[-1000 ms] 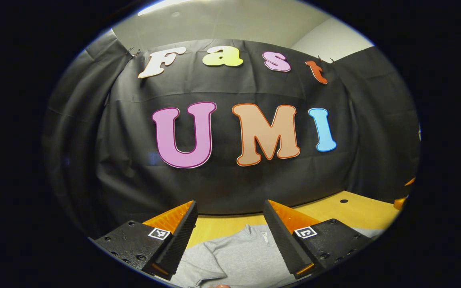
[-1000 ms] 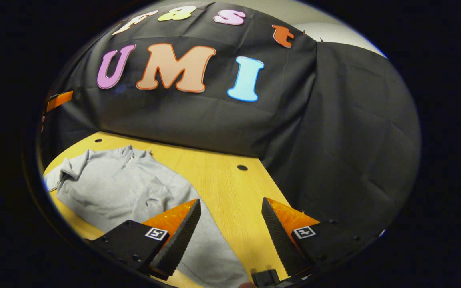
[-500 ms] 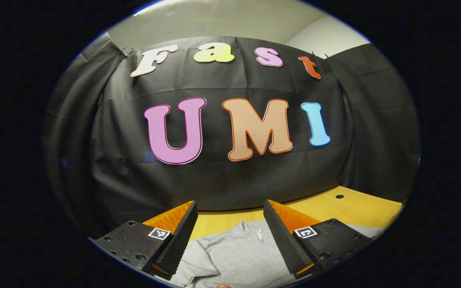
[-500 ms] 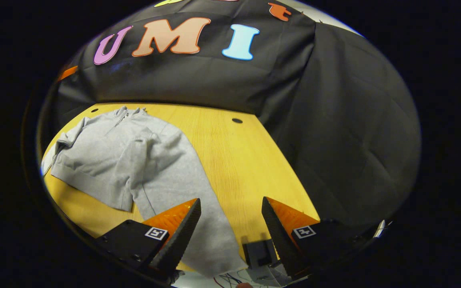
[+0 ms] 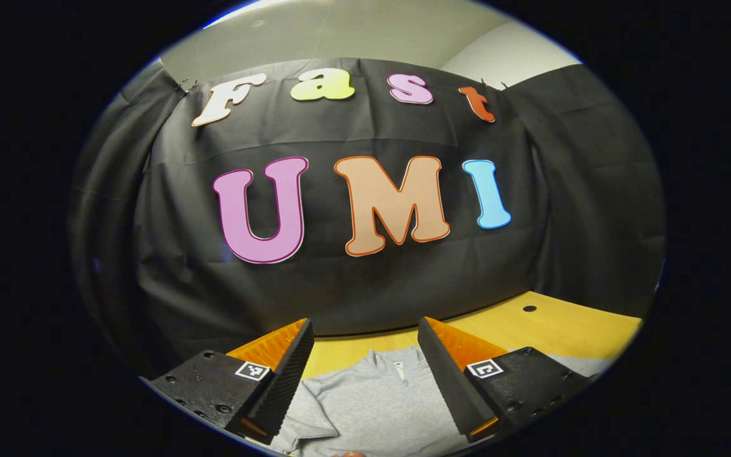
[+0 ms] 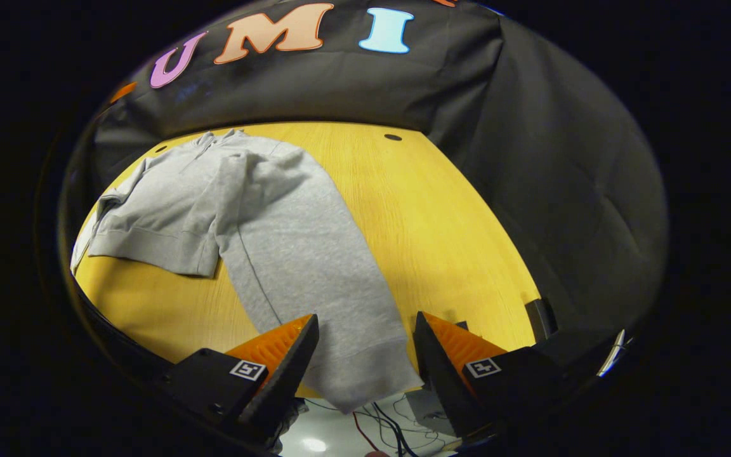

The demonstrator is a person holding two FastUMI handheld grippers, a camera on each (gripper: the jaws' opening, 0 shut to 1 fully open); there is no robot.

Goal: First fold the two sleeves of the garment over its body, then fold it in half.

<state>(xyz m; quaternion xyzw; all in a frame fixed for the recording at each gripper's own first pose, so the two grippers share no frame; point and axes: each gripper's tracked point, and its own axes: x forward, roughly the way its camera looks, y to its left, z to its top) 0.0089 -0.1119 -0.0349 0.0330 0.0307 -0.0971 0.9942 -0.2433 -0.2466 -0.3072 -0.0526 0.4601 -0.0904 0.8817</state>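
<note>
Garment flat on table

- A yellow wooden table carries everything; its grain runs away toward the black cloth wall at the far edge.
- Small dark round holes sit in the tabletop near that far edge, one plain in the right gripper view, one in the left gripper view.
- A grey garment lies flat on the table, collar toward the wall.
- Its long sleeve stretches to the near edge, the cuff hanging just past it.
- A small dark block stands at the table's near right corner.
</note>
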